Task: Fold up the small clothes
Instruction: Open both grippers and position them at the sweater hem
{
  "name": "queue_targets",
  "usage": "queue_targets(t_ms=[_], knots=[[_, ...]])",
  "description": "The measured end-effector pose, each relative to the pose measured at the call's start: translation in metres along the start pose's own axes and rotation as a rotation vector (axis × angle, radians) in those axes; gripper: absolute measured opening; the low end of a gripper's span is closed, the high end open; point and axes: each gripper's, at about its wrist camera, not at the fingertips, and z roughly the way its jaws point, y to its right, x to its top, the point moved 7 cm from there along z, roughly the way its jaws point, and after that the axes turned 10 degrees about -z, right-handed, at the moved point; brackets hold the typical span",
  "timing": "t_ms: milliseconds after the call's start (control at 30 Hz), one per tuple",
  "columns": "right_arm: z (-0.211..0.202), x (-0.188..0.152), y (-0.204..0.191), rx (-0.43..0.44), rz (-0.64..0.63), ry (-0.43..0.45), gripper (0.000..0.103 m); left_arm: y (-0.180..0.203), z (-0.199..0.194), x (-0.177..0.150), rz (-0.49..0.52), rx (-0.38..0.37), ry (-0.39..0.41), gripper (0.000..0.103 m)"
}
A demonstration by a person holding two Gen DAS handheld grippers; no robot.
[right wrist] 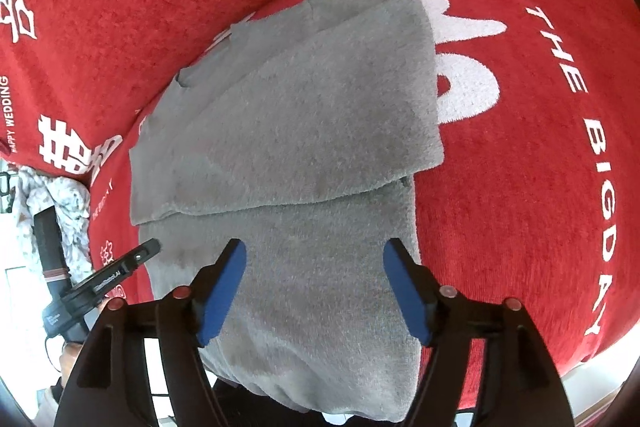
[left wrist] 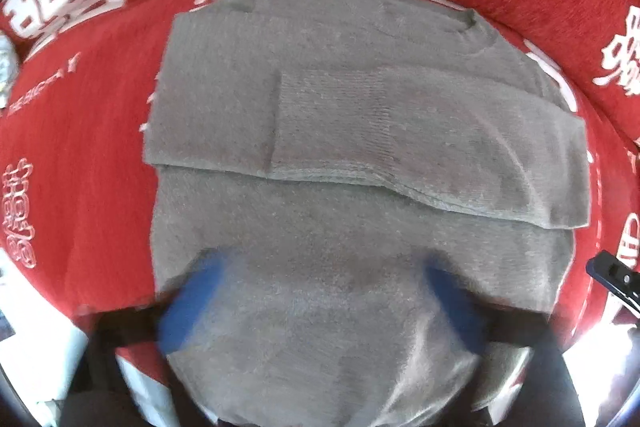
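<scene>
Ahead of my claws: red sofa cover (right wrist: 500,155), white lettering | lower left: white patterned cloth (right wrist: 68,203) | bright daylight.

Grey fuzzy knit sweater (left wrist: 360,131), uniform in colour, with a ribbed band on its folded sleeve (left wrist: 420,139). Red cover (right wrist: 520,147) beneath it, printed with white Chinese characters and white English lettering. Right gripper (right wrist: 316,287): blue pads (right wrist: 224,291) on black arms with small red fasteners. Left gripper (left wrist: 320,303): blue pads, blurred.
</scene>
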Motion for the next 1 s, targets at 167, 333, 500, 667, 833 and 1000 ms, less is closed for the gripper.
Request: queue_targets(t_ms=[167, 333, 500, 667, 833, 1000], knots=[[0.002, 0.001, 0.001, 0.010, -0.004, -0.009, 0.080, 0.003, 0.005, -0.002, 0.025, 0.045, 0.018, 0.102], [0.001, 0.002, 0.001, 0.023, -0.021, -0.006, 0.082, 0.003, 0.011, -0.006, 0.016, 0.074, 0.027, 0.102], [-0.001, 0.000, 0.002, 0.049, -0.036, -0.013, 0.083, 0.006, 0.015, -0.012, 0.017, 0.103, 0.046, 0.102], [0.000, -0.006, 0.003, 0.068, -0.050, -0.034, 0.083, 0.007, 0.022, -0.023, -0.007, 0.090, 0.029, 0.102], [-0.004, -0.015, 0.002, 0.088, -0.046, -0.043, 0.083, -0.003, 0.013, -0.035, -0.024, 0.062, 0.015, 0.102], [-0.001, -0.034, 0.002, 0.120, -0.021, -0.049, 0.083, -0.019, 0.009, -0.048, -0.021, 0.063, 0.013, 0.102]])
